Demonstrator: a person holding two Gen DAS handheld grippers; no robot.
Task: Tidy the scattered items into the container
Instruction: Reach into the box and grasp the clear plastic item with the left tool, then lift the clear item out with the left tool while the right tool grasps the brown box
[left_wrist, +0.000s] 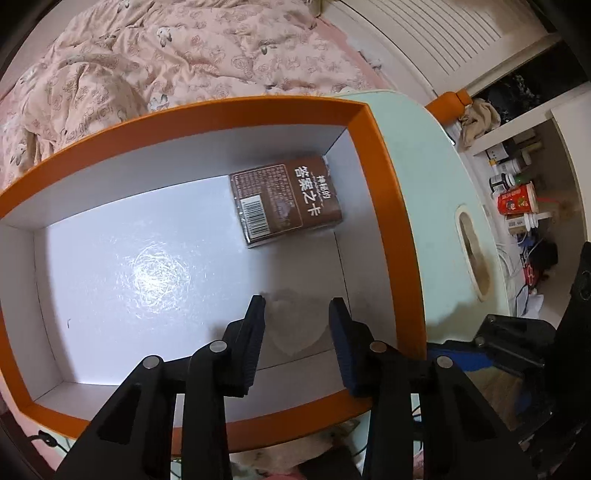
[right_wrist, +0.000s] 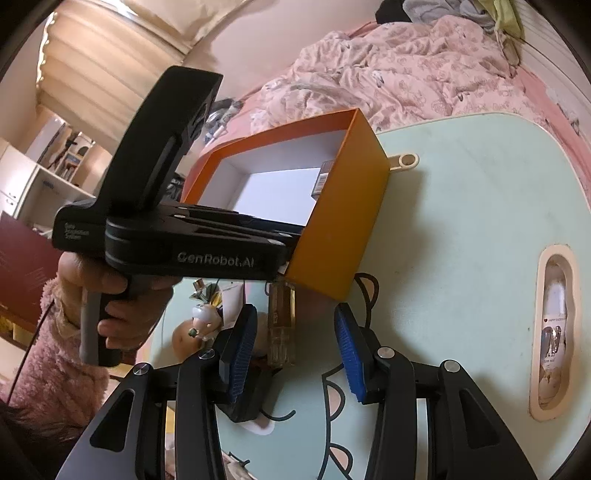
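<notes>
An orange box (left_wrist: 373, 122) with a white inside stands on a pale green table (left_wrist: 436, 177), with a bed under a pink floral quilt (left_wrist: 147, 55) beyond it. In the left wrist view the left gripper (left_wrist: 297, 308) points steeply down into the box, its jaws apart with nothing between them, over the bare white floor near the box's near wall. A brown card pack (left_wrist: 286, 199) (white printing and a barcode on its face) lies flat on that floor toward the far right corner, well apart from the gripper. In the right wrist view the right gripper (right_wrist: 295, 321) hovers over the table just near of the box, jaws apart. A small clear bottle (right_wrist: 282, 325) of amber liquid lies on the table between the blue pads (right_wrist: 242, 350), closer to the left one; I cannot tell whether that pad touches it, and the right pad stands clear. A little figurine (right_wrist: 203, 319) sits just left of the bottle. A hand (right_wrist: 110, 295) in a fuzzy pink sleeve (right_wrist: 48, 369) holds the left gripper's handle, with the tool reaching over the box's near left wall.
</notes>
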